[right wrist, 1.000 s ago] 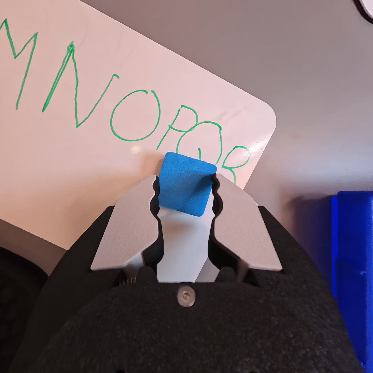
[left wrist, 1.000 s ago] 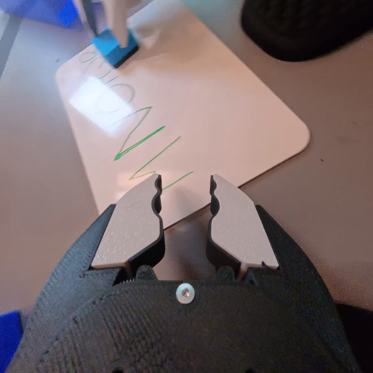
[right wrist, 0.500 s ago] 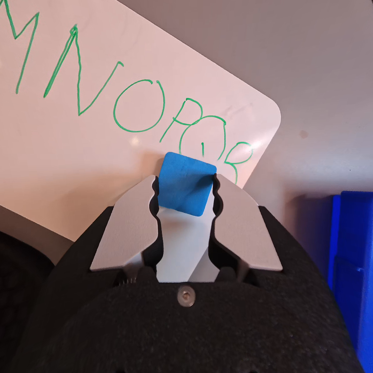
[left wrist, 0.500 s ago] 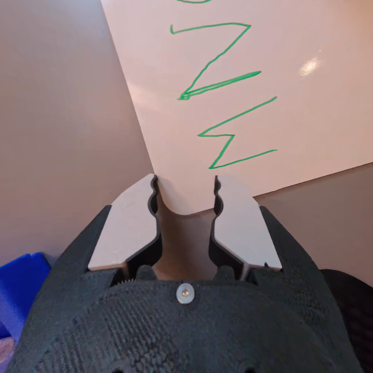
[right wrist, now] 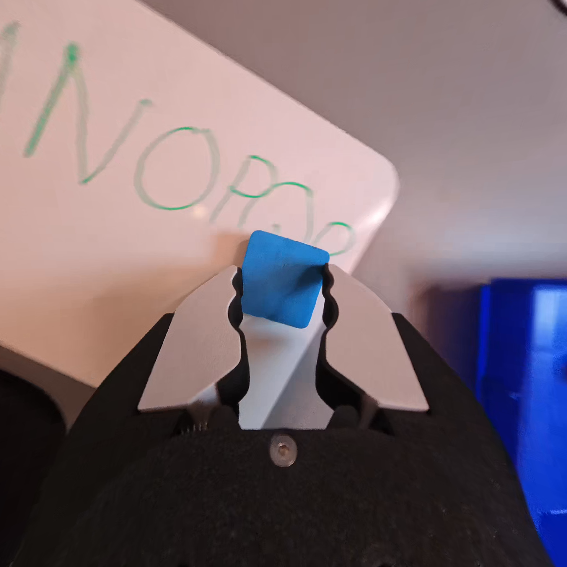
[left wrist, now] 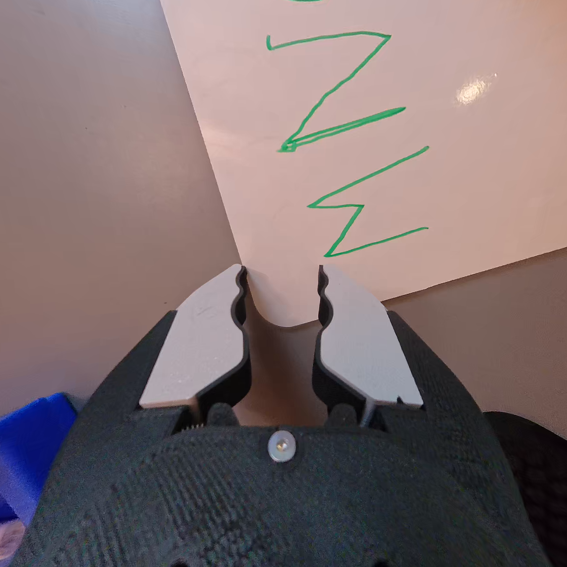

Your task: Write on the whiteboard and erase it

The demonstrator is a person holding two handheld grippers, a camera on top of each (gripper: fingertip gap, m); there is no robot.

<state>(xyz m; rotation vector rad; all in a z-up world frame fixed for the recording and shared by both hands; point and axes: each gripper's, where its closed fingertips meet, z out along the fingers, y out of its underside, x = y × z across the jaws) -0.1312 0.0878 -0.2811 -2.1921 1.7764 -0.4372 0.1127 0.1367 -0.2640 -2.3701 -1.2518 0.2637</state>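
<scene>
One whiteboard (left wrist: 445,190); one blue eraser (right wrist: 282,279); two hand-held grippers: left (left wrist: 280,267), right (right wrist: 282,267); one blue bin (right wrist: 534,383).

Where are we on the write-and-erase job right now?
Writing looks done: green marker lettering runs across the whiteboard. In hand: the right gripper is shut on the blue eraser, at the lettering's end near the board's rounded corner. The left gripper is open and empty at another corner. Left: erasing; no wiped patch shows, though the right view is blurred.
</scene>
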